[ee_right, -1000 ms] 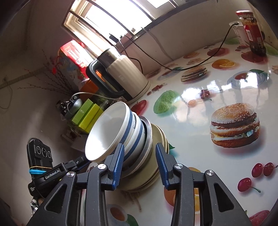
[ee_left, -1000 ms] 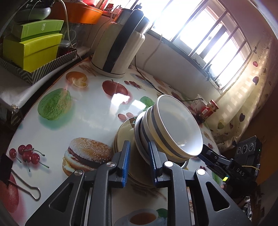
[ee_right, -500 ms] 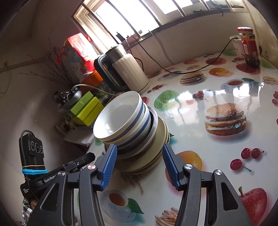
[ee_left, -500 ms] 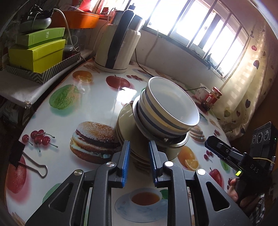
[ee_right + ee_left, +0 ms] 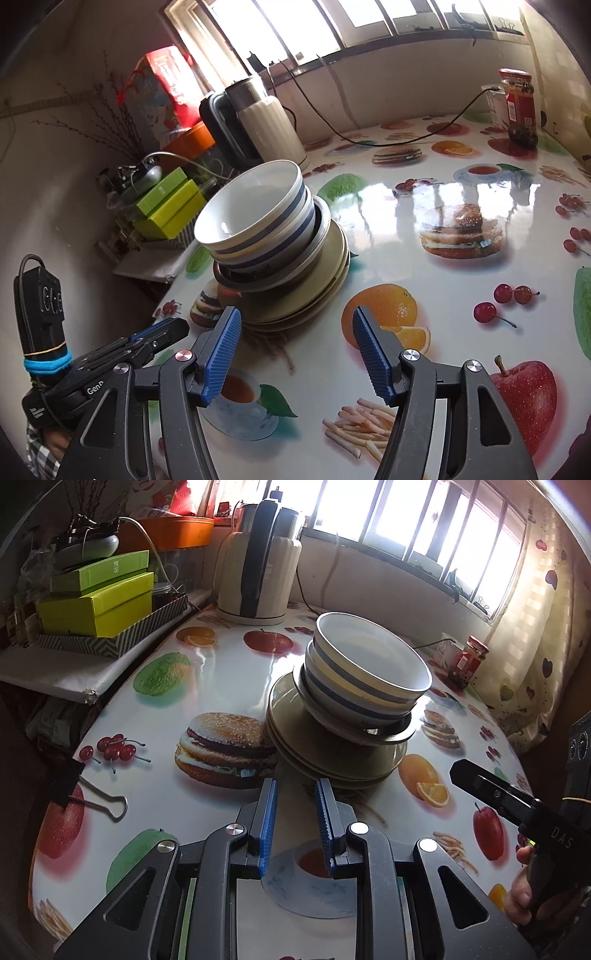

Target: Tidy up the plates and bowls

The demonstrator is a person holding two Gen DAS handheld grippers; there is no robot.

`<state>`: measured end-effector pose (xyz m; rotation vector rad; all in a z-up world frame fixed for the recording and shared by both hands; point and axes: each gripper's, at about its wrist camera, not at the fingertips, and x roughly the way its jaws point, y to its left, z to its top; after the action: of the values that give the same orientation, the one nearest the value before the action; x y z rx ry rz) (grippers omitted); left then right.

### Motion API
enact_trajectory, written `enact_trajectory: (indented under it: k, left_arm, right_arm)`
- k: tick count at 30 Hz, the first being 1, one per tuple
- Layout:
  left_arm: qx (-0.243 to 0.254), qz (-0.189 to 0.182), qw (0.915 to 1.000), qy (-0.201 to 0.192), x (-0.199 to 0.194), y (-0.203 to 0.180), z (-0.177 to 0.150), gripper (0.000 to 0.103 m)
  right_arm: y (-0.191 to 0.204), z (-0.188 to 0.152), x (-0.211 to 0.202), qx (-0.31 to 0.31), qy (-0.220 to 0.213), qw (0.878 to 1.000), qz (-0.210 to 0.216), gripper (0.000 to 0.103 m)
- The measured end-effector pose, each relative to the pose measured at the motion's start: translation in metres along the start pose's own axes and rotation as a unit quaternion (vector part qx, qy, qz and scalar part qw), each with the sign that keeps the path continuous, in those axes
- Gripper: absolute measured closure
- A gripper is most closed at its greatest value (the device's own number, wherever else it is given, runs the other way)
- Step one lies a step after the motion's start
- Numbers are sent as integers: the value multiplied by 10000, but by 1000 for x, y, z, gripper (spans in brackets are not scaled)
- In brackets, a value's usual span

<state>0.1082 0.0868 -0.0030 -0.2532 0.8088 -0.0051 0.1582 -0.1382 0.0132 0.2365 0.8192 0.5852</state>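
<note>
A stack of white bowls with blue stripes [image 5: 369, 672] sits on a stack of beige plates [image 5: 332, 753] in the middle of the table; the same bowls [image 5: 258, 218] and plates [image 5: 325, 280] show in the right wrist view. My left gripper [image 5: 294, 794] is open and empty, just short of the plates' near rim. My right gripper [image 5: 297, 332] is open wide and empty, a little back from the plates. The right gripper also shows at the right edge of the left wrist view [image 5: 491, 794].
The table [image 5: 424, 295] has a glossy cloth printed with fruit and burgers. A cream kettle [image 5: 258, 572] with a cord stands at the back. Green boxes [image 5: 96, 602] lie on a side shelf at left. A red-lidded jar [image 5: 519, 107] stands far right. A binder clip [image 5: 74, 786] holds the cloth's edge.
Both grippers have drawn back from the stack, which now rests level on the table. The right jaws have opened wider. The left jaws have opened a little.
</note>
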Motion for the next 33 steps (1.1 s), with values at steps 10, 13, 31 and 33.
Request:
enact_trajectory:
  k: [10,13,31,33]
  left_arm:
    - [109,173,9998,76,-3,-4,-18,81]
    - [117,182,9997,105,-4,-5,-23,81]
    - [311,466,9978,343,7,-13,-46,81]
    - [341,467,9977,354,8,-15,-46,81]
  right_arm:
    - [18,-17,1,-394,198,9980,-442,37]
    - [23,-21,1,-447,229,9975,-504,36]
    - [20,-49,12,-435,614,9896,-1226,36]
    - [18,-50,13,-395,633,9894,-1250,36]
